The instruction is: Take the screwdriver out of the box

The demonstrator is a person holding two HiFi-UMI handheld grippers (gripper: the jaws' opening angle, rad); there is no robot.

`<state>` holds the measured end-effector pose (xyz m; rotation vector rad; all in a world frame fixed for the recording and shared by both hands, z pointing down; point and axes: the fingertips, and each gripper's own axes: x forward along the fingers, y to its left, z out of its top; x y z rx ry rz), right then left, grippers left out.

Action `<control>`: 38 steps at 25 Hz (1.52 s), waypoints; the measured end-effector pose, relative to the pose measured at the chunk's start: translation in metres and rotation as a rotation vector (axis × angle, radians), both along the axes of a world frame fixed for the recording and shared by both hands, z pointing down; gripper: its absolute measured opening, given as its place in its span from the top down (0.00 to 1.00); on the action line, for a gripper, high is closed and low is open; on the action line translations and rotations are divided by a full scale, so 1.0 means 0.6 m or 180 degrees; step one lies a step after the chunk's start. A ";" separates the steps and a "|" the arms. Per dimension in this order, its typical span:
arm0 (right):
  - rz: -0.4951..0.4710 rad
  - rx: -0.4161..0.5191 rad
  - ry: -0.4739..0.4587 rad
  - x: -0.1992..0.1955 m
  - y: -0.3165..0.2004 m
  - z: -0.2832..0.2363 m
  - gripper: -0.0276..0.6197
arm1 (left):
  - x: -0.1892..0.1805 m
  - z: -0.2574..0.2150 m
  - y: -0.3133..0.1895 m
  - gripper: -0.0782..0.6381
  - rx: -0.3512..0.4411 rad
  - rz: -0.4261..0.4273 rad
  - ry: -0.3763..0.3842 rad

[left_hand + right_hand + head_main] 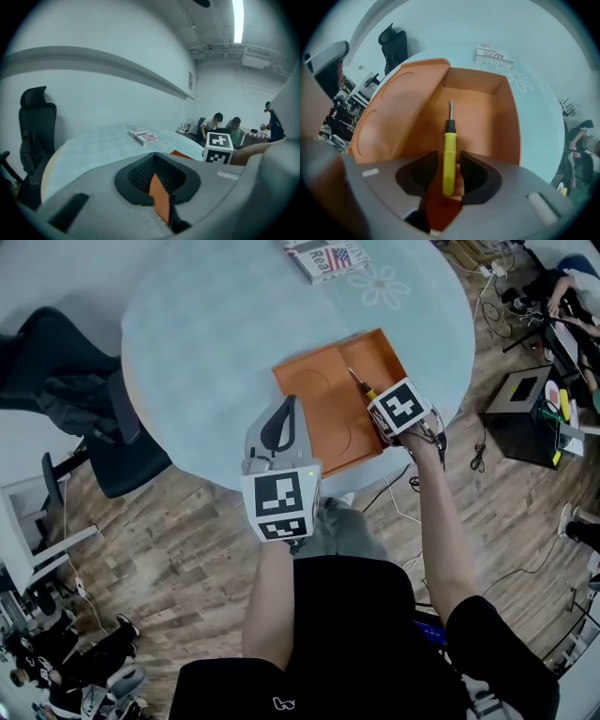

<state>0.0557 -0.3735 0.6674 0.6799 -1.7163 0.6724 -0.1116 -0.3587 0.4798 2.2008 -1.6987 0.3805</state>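
the screwdriver [449, 150] lies in the right half of the open box [487, 101], near the near-right edge of the table [234, 324]. the right gripper [449, 165] points steeply down with its jaws apart either side of the yellow handle, not yet pressing it, lined up to close on it. the left gripper [157, 176] hangs left of the box, jaws together and seemingly empty, clear of the grasp.
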 end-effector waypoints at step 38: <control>0.0675 0.3121 -0.3198 0.090 0.071 -0.628 0.82 | 0.191 -0.336 0.049 0.89 0.1451 0.0101 0.0298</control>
